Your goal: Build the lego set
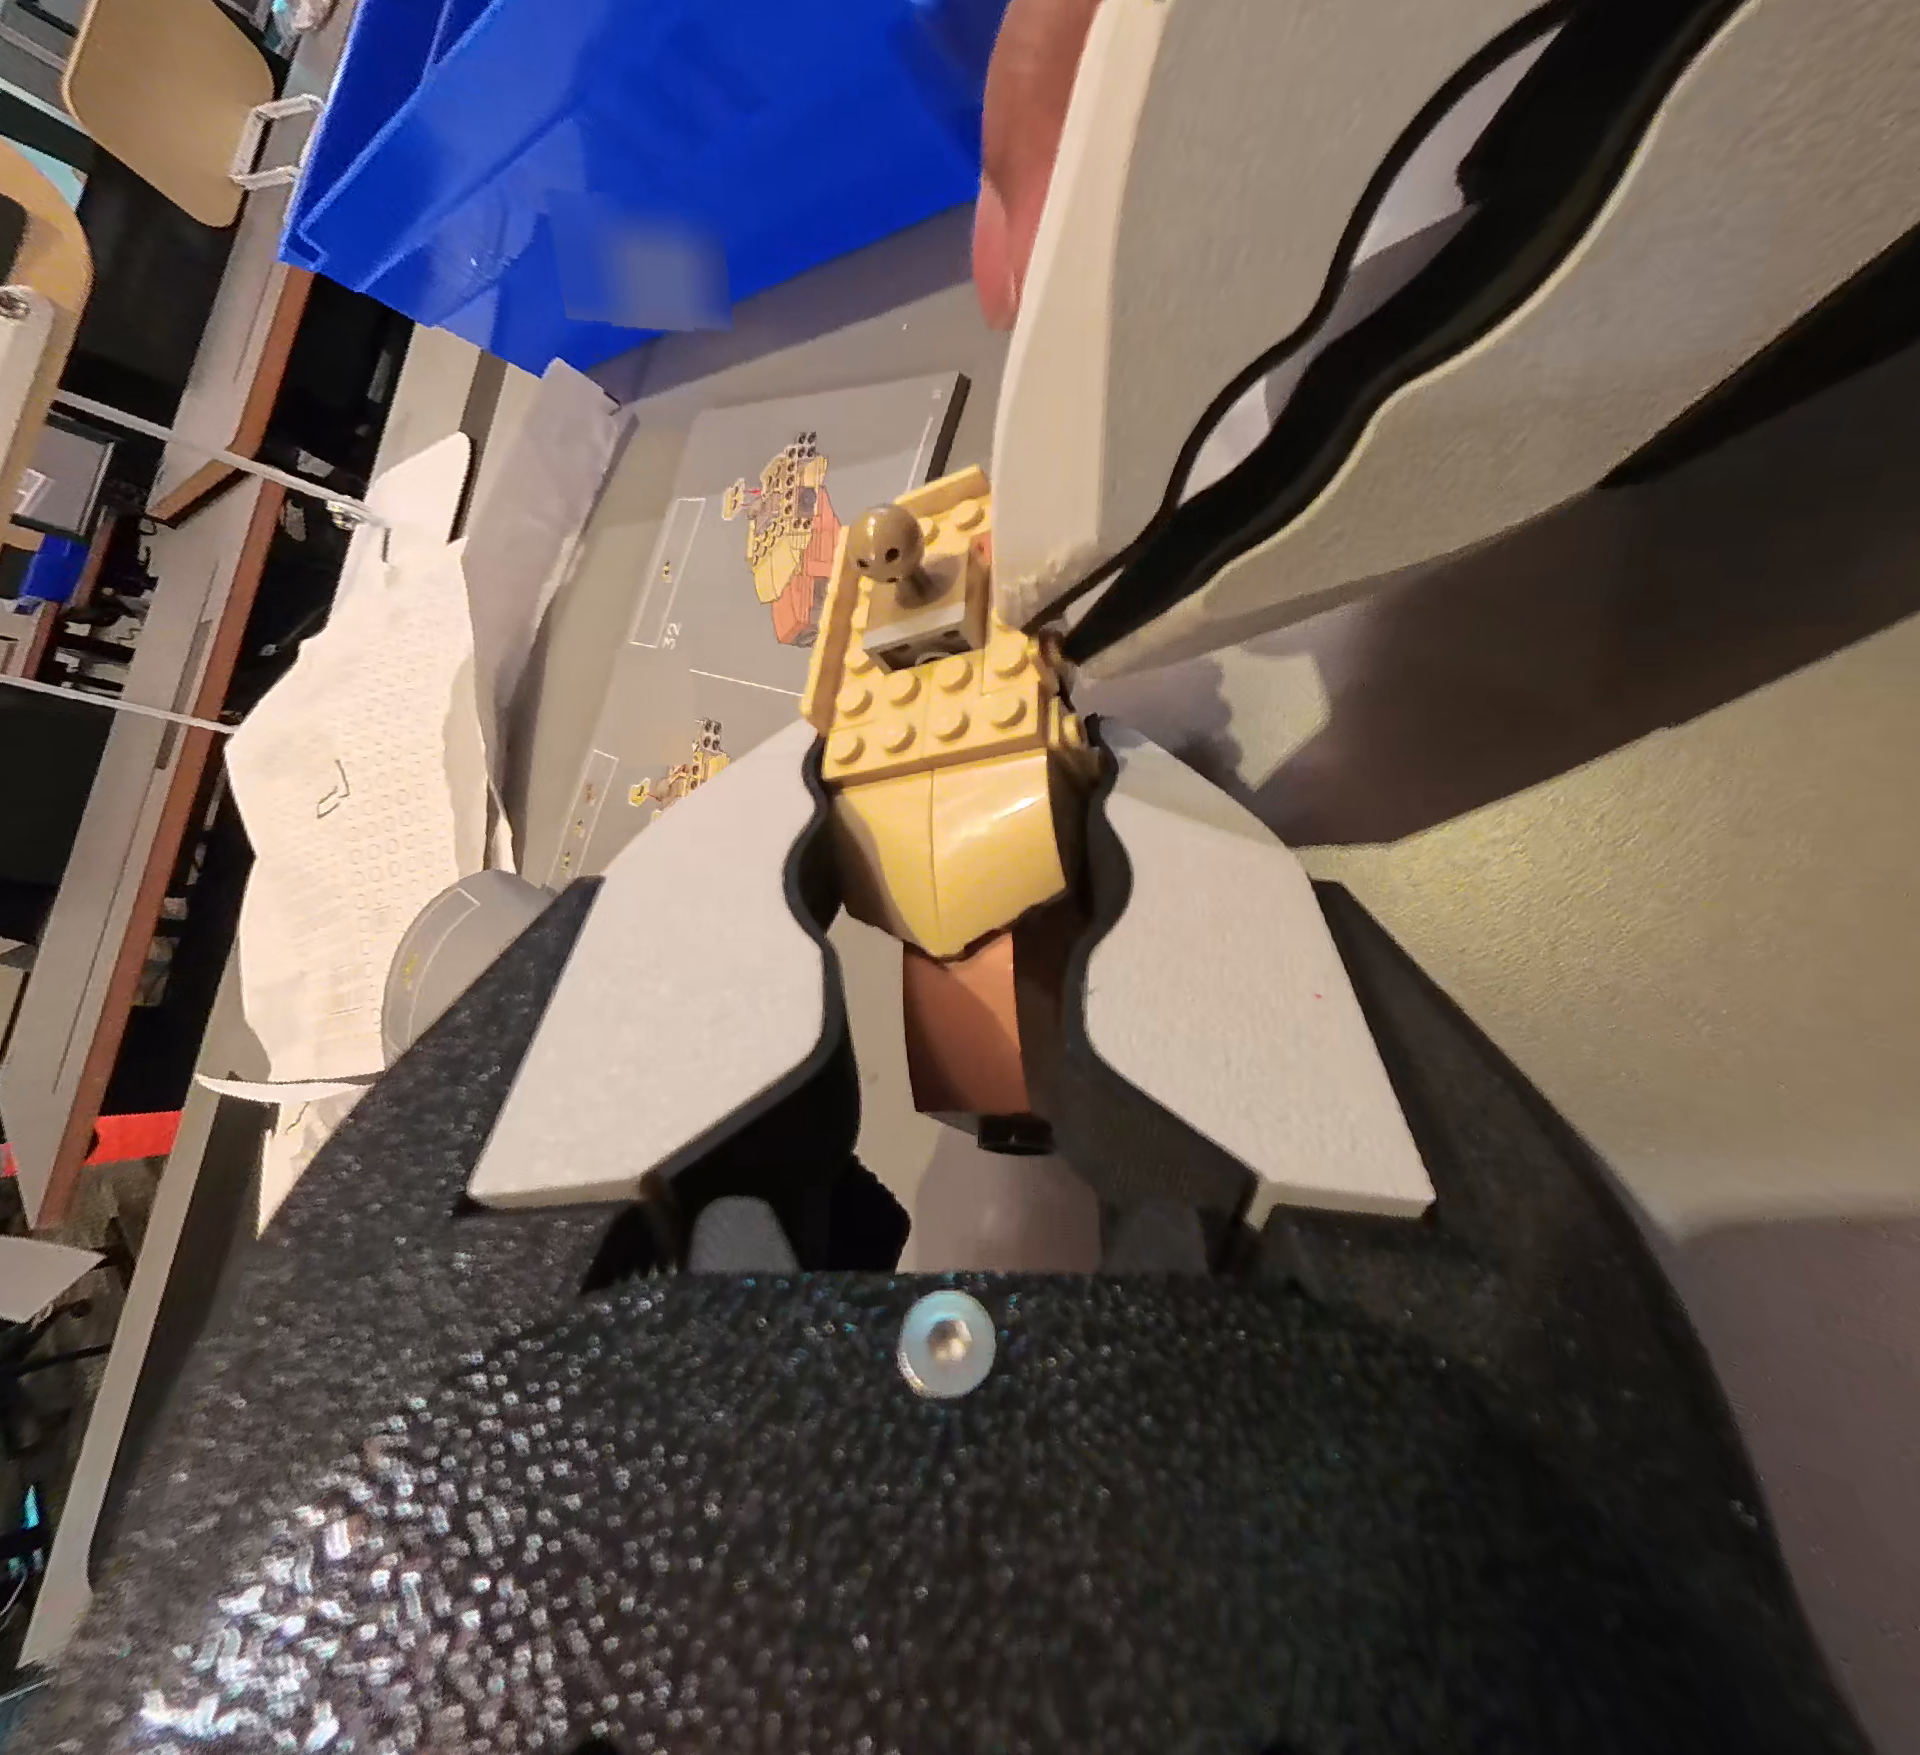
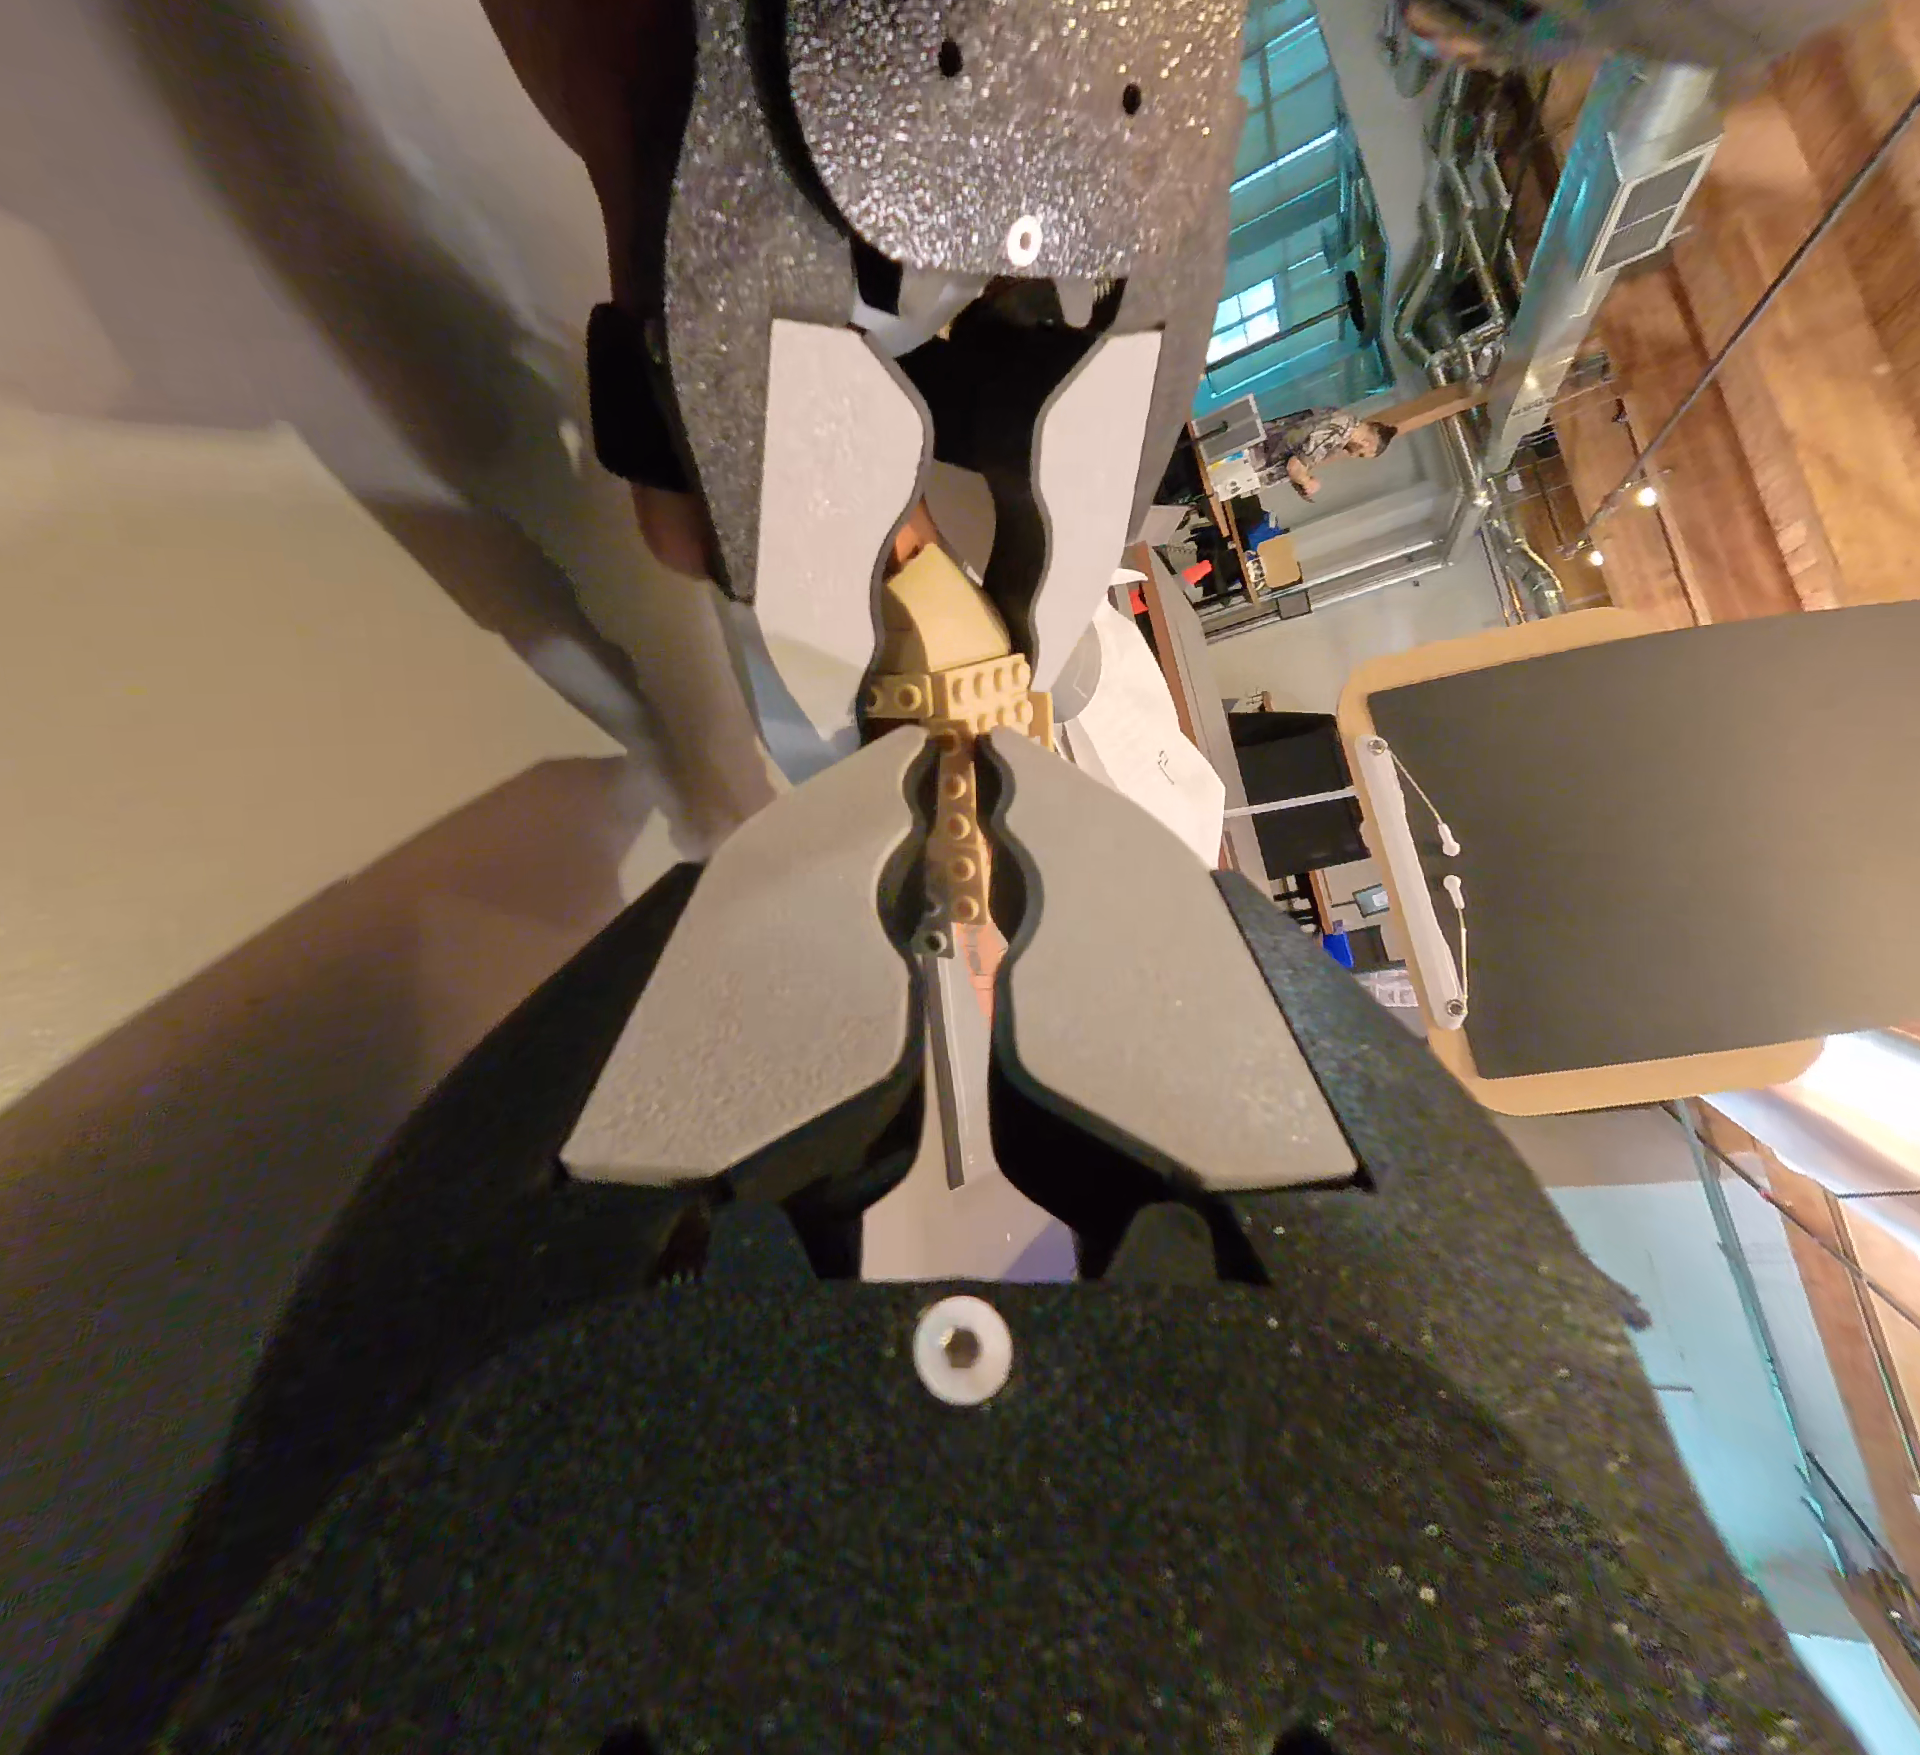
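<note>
The left gripper (image 1: 951, 832) is clamped on the rounded tan end of the lego model (image 1: 940, 770), holding it up off the tabletop (image 1: 1558, 926). The right gripper (image 2: 961, 749) meets it head-on, its fingers pressed together on the model's narrow tan studded strip (image 2: 961, 848), beside a grey bar (image 2: 951, 1071). A tan ball-joint piece (image 1: 891, 552) stands on the model's studded top. Below lie the open instruction booklet (image 1: 748, 562) and white paper packaging (image 1: 353, 770), near a blue bin (image 1: 644, 95).
</note>
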### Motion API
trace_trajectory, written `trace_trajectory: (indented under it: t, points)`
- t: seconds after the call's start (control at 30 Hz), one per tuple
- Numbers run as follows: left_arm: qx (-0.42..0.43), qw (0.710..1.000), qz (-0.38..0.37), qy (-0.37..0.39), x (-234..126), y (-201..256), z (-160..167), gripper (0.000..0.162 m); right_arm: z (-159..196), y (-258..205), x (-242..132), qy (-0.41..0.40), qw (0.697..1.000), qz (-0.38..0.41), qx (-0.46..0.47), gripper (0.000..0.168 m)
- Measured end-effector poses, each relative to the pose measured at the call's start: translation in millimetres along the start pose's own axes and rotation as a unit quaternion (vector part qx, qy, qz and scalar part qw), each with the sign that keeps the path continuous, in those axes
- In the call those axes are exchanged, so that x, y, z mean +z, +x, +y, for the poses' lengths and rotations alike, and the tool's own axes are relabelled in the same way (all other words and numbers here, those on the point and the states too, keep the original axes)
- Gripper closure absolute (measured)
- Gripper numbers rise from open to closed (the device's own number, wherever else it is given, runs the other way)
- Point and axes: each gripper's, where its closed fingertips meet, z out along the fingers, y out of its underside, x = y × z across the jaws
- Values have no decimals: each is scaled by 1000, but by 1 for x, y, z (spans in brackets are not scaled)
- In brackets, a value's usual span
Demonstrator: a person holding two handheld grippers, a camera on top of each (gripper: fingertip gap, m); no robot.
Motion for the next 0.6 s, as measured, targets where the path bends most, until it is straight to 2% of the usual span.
trace_trajectory:
  t: [0.6]
  points:
    - [20,1000,-5,-5,-1,2,0,119,1,-4,1,5,999,-16,32,162]
